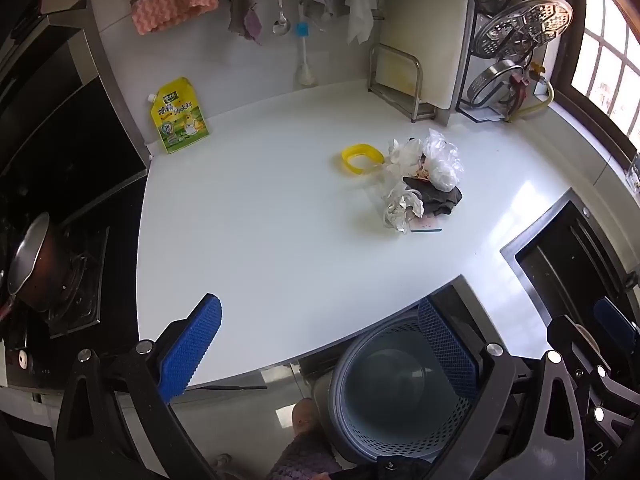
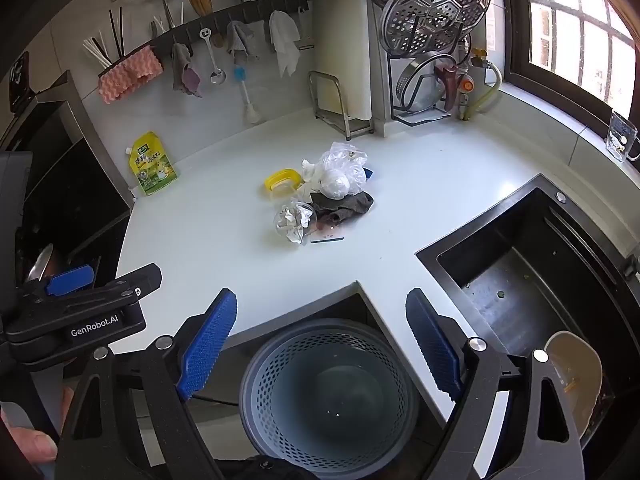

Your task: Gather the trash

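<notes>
- Left gripper (image 1: 320, 344): jaws spread wide, nothing between the blue pads; it hangs over the worktop's near edge, beside the right gripper (image 2: 320, 344).
- Right gripper: jaws likewise wide and empty, held directly above the grey perforated bin (image 2: 328, 396).
- Bin: stands below the notch in the near edge of the white worktop (image 2: 224, 248), mouth facing up, interior bare.
- Trash pile (image 2: 328, 200): near the worktop's middle, well apart from both grippers. Its long axis runs from the near edge toward the back wall.
- In the pile: crumpled foil (image 2: 294, 220) nearest, dark cloth (image 2: 344, 206) and a flat card (image 2: 328, 236) beside it, clear plastic bag (image 2: 344, 168) at the far end, yellow ring (image 2: 282, 180) touching on the left side.
- Yellow pouch (image 2: 150, 166): upright at the back left corner, spout up.
- Black sink (image 2: 532, 264): set into the right side.
</notes>
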